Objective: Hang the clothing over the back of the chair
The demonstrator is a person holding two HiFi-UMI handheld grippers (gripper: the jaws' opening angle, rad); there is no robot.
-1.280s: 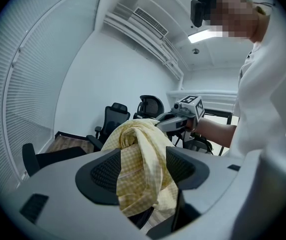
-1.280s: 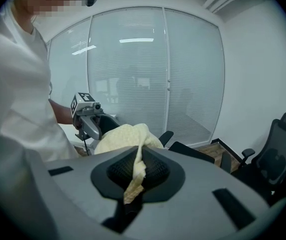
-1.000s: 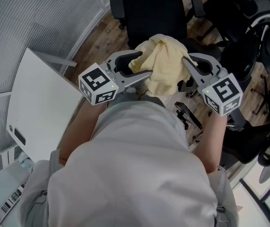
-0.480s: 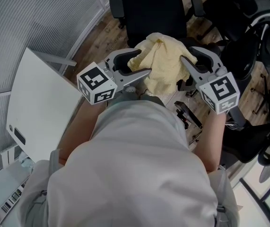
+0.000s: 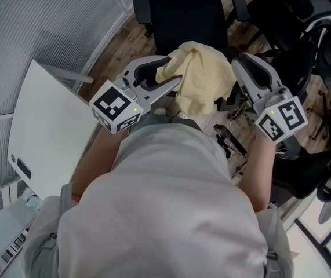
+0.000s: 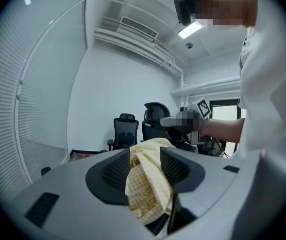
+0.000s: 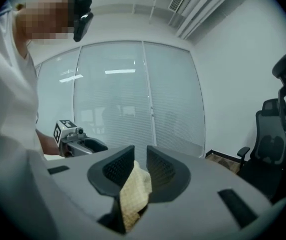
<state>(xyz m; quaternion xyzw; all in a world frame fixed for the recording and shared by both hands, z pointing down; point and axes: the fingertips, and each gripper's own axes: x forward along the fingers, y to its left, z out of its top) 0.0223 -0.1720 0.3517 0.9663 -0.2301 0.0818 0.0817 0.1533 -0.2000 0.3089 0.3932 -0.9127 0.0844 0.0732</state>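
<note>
Left claw (image 5: 172, 69): it is grasping the clothing (image 5: 200, 77); its jaws have just been closing, and in the left gripper view the yellow checked cloth is filling the gap from pad to pad.
Right claw (image 5: 240, 59): its jaws have just been closing but are standing apart; in the right gripper view a fold of cloth is lying against one pad, with a gap showing beside the other.
Clothing: it is bunching up between the two claws in the upper centre of the head view and hanging down below them.
Chair (image 5: 188, 13): black, it is sitting at the top centre, just beyond the cloth.
Desk (image 5: 43, 126): white, it is lying at the left edge.
Floor (image 5: 116, 45): wooden boards are showing beside the chair.
Other chairs (image 5: 293, 22): dark, they are crowding the upper right.
</note>
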